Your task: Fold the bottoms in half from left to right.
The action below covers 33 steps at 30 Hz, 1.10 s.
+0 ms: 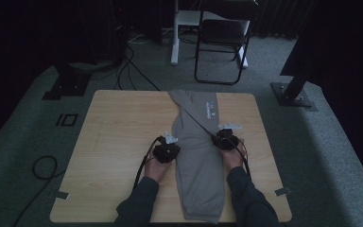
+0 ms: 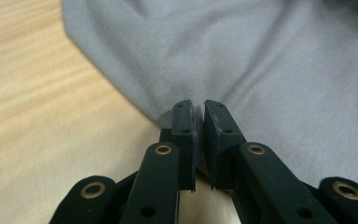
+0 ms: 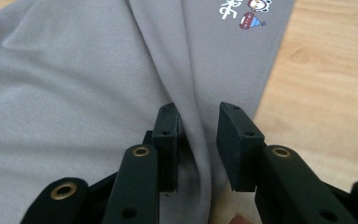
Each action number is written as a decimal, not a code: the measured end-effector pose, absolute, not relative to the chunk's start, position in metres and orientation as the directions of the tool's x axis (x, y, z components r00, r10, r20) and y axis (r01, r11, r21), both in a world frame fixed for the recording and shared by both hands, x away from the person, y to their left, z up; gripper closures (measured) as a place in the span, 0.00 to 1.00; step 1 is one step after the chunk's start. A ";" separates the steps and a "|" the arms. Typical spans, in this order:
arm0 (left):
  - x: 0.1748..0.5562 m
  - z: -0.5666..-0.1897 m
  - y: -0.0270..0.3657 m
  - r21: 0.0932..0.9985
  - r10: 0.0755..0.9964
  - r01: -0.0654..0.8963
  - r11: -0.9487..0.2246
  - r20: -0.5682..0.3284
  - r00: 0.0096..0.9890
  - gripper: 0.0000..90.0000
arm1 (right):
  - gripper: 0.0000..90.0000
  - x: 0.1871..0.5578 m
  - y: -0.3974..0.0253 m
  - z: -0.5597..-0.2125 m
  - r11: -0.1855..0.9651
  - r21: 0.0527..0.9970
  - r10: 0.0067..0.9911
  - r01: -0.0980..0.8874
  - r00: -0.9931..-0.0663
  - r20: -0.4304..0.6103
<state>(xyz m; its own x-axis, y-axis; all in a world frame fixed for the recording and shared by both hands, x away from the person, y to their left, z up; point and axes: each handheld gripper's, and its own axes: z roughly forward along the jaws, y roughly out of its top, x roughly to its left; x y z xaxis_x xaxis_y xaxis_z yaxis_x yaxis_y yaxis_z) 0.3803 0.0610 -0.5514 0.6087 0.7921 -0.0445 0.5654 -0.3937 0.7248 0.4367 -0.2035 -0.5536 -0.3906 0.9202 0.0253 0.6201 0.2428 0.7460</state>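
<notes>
A wooden surface [image 1: 118,142] is set on grey carpet, a folding chair [image 1: 221,35] beyond its far edge. Grey trousers [image 1: 198,156] are laid from the far edge to the near edge, right of the middle. The left tool [image 2: 198,114] is pinched on the trousers' left edge. The right tool [image 3: 198,122] is spread around a fabric ridge. A small printed motif [image 3: 242,11] is seen in the right gripper view.

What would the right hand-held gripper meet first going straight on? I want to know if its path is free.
Probably the grey trousers: a raised fold lies between the right hand-held gripper's open jaws, fabric beyond.
</notes>
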 end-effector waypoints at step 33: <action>0.365 -0.544 0.097 0.748 0.870 0.606 -0.272 -0.077 0.486 0.70 | 0.58 0.378 -0.166 -0.547 0.433 0.704 0.840 0.563 -0.536 -0.088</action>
